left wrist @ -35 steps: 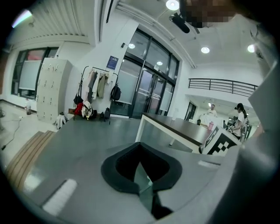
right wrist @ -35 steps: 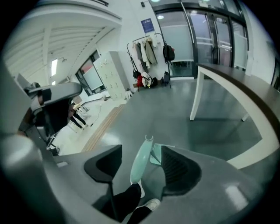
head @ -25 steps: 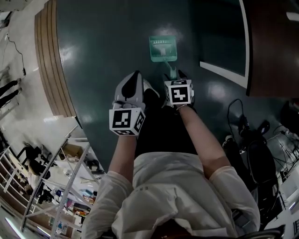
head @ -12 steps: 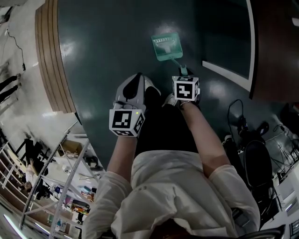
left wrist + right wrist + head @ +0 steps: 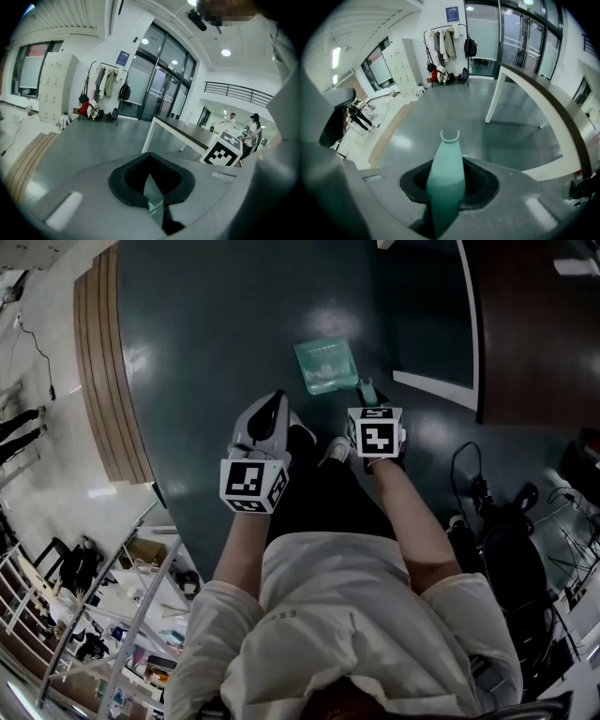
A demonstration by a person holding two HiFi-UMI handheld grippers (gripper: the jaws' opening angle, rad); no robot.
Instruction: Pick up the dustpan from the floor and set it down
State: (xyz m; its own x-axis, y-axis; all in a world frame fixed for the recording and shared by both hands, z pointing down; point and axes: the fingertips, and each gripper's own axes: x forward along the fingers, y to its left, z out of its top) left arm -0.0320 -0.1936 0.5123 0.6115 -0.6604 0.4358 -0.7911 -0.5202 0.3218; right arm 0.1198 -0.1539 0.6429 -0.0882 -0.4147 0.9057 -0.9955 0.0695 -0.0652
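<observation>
The teal dustpan (image 5: 325, 367) hangs off the dark green floor, pan end away from me, just ahead of my right hand. My right gripper (image 5: 367, 392) is shut on its handle; its jaws have just been closing with the handle between them. In the right gripper view the teal handle (image 5: 447, 168) runs up out of the jaws of that gripper (image 5: 446, 190), its hook end on top. My left gripper (image 5: 273, 401) is held to the left of the pan, shut and holding nothing. In the left gripper view its jaws (image 5: 152, 199) meet with nothing between them.
A white-legged table with a dark top (image 5: 439, 381) stands to the right of the pan, also in the right gripper view (image 5: 534, 89). A wooden strip (image 5: 101, 381) borders the floor at left. Cables and gear (image 5: 506, 521) lie at right, shelving (image 5: 122, 615) at lower left.
The right gripper has closed on the handle and risen, and the dustpan has come up off the floor with it, tilted. The left gripper has risen slightly.
</observation>
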